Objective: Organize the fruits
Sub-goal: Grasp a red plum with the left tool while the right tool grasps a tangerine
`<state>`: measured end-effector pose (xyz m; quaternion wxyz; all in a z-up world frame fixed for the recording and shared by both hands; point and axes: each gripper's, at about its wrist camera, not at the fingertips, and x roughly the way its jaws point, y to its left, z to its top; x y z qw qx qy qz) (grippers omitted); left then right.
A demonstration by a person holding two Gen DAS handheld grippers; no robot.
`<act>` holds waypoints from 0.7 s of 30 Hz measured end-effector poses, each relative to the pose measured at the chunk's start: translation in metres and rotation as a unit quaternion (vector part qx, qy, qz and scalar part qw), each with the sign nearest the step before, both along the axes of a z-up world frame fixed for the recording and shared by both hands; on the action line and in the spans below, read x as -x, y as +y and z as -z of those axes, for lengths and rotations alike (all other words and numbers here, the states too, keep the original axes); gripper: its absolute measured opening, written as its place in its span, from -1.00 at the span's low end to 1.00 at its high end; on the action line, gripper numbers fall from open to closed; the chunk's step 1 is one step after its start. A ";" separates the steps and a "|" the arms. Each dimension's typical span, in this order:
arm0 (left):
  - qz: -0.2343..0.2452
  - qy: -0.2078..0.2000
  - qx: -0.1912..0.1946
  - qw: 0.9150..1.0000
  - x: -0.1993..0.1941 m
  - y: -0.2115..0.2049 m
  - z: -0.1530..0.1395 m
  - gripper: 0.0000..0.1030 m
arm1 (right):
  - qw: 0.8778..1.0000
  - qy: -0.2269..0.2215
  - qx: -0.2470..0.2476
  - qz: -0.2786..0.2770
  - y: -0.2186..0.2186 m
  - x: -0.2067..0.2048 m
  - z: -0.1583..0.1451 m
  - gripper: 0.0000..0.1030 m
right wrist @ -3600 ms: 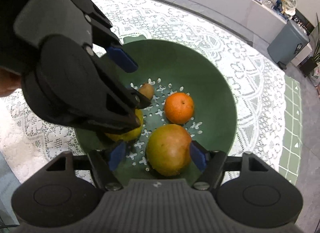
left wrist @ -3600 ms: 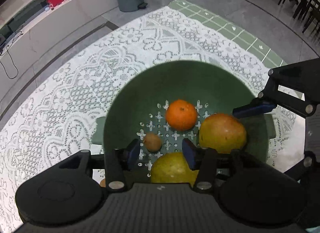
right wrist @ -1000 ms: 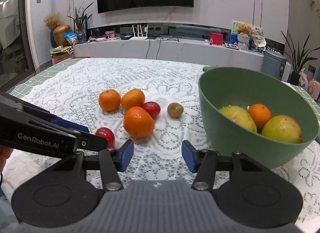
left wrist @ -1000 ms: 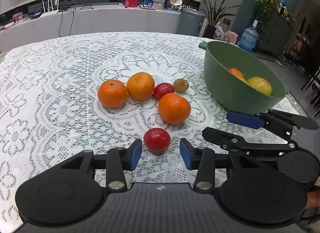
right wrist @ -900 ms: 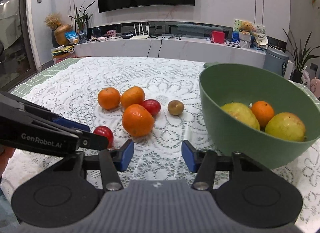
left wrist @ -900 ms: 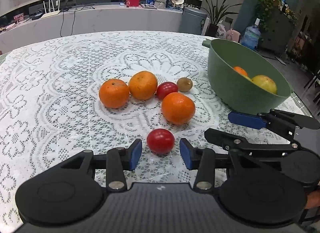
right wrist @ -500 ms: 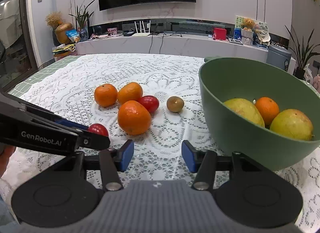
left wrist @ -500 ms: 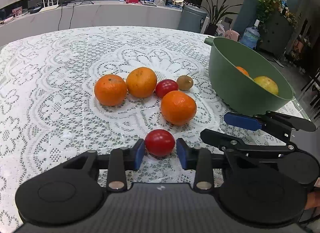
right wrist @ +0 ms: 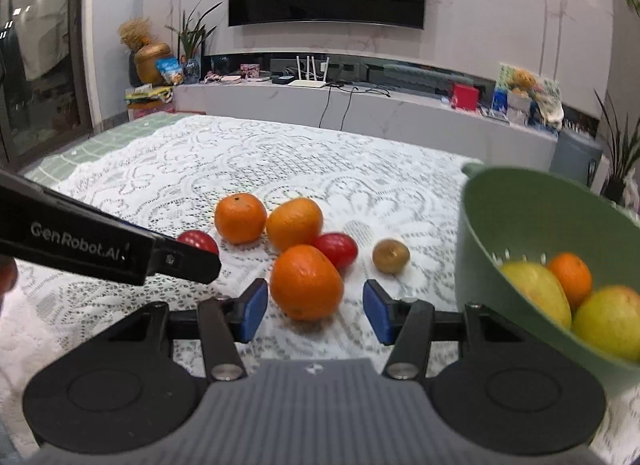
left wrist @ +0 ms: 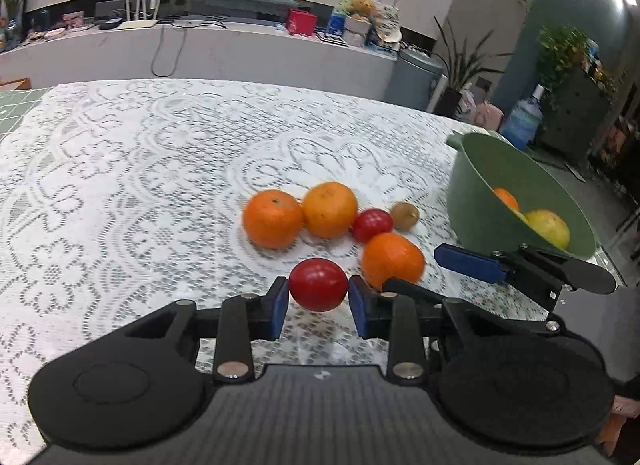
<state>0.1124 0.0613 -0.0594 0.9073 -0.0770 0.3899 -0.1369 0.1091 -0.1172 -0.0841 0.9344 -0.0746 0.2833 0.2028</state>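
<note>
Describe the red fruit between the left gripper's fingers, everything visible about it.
The red fruit is small, round, smooth and glossy, like a tomato, with a pale highlight on top. It sits between the blue pads of the left gripper, whose jaws are closing on its two sides. Whether it still rests on the lace tablecloth cannot be told. An orange lies just behind it to the right. From the right wrist view only its top shows behind the left gripper's finger.

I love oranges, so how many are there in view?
4: three on the table, two side by side at the back, one nearer, and one in the bowl. More may hide inside it.
</note>
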 end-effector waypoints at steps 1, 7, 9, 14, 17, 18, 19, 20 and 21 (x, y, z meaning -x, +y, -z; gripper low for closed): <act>-0.003 0.000 0.000 1.000 -0.001 0.001 0.000 -0.29 | 1.000 -0.001 0.001 -0.003 0.002 -0.001 0.000 0.00; -0.009 0.002 -0.003 1.000 -0.002 0.004 0.000 -0.29 | 1.000 0.006 0.017 0.001 0.010 -0.011 0.005 -0.06; -0.008 0.002 -0.005 1.000 -0.002 0.003 0.000 -0.29 | 1.000 0.010 0.016 0.001 0.010 -0.012 0.006 -0.17; -0.005 0.003 -0.009 1.000 -0.001 0.001 0.001 -0.29 | 1.000 0.008 0.020 0.001 0.012 -0.011 0.006 -0.18; -0.003 0.003 -0.009 1.000 0.000 0.001 0.000 -0.29 | 1.000 0.007 0.021 0.001 0.011 -0.010 0.004 -0.19; -0.003 0.004 -0.007 1.000 0.000 0.001 0.000 -0.29 | 1.000 0.006 0.022 0.001 0.011 -0.009 0.003 -0.19; -0.003 0.005 -0.001 1.000 0.001 0.002 0.000 -0.29 | 1.000 0.004 0.024 0.002 0.011 -0.007 0.001 -0.20; -0.004 0.006 0.005 1.000 0.001 0.003 -0.001 -0.29 | 1.000 0.003 0.024 0.002 0.010 -0.006 -0.001 -0.20; -0.005 0.006 0.006 1.000 0.002 0.004 -0.002 -0.29 | 1.000 0.004 0.021 0.003 0.009 -0.005 -0.003 -0.20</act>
